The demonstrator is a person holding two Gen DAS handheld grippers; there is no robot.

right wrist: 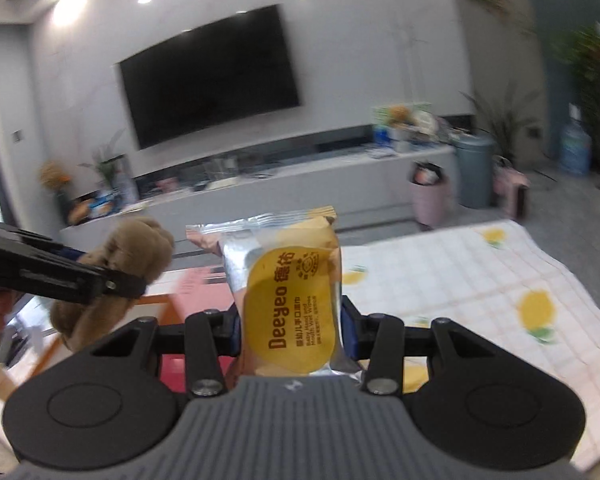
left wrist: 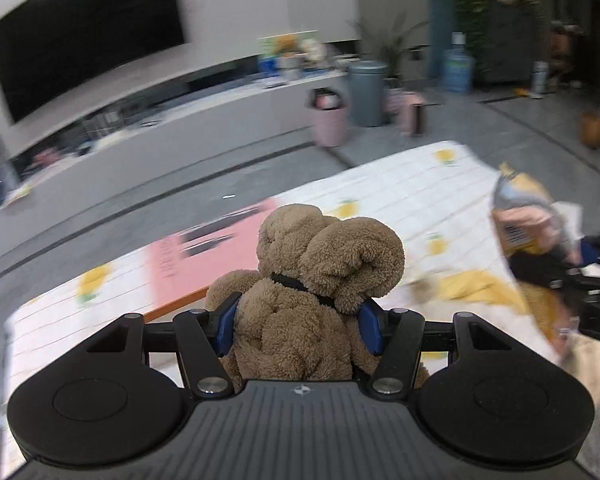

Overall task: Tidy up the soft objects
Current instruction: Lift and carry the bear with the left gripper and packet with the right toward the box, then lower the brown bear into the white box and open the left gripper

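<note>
Right up against the lens, the left gripper (left wrist: 300, 320) has its blue pads clamped on either flank of a fluffy tan plush bear (left wrist: 320, 280) with a thin black collar, and the toy is lifted clear above the white quilted cloth with yellow lemon prints (left wrist: 400, 192). The bear's head and curled ears face away, towards the room. Under the bear, lying on that cloth, there's a flat pink board with dark lettering (left wrist: 204, 256), an orange edge showing along its near side.

Over to the right gripper (right wrist: 292, 330): its jaws sit at a moderate width, squeezing a silvery foil pack of baby wipes with a yellow oval "Deeyeo" label (right wrist: 292, 296), held upright, also up off the lemon cloth. In the left view the pack appears to the right of the bear, apart from it.

Beyond the cloth, a pale pink bin (right wrist: 428, 196) and a taller grey-blue bin (right wrist: 474, 172) stand on the floor, and a big black wall television (right wrist: 208, 76) hangs above a long white low cabinet (right wrist: 260, 188).
</note>
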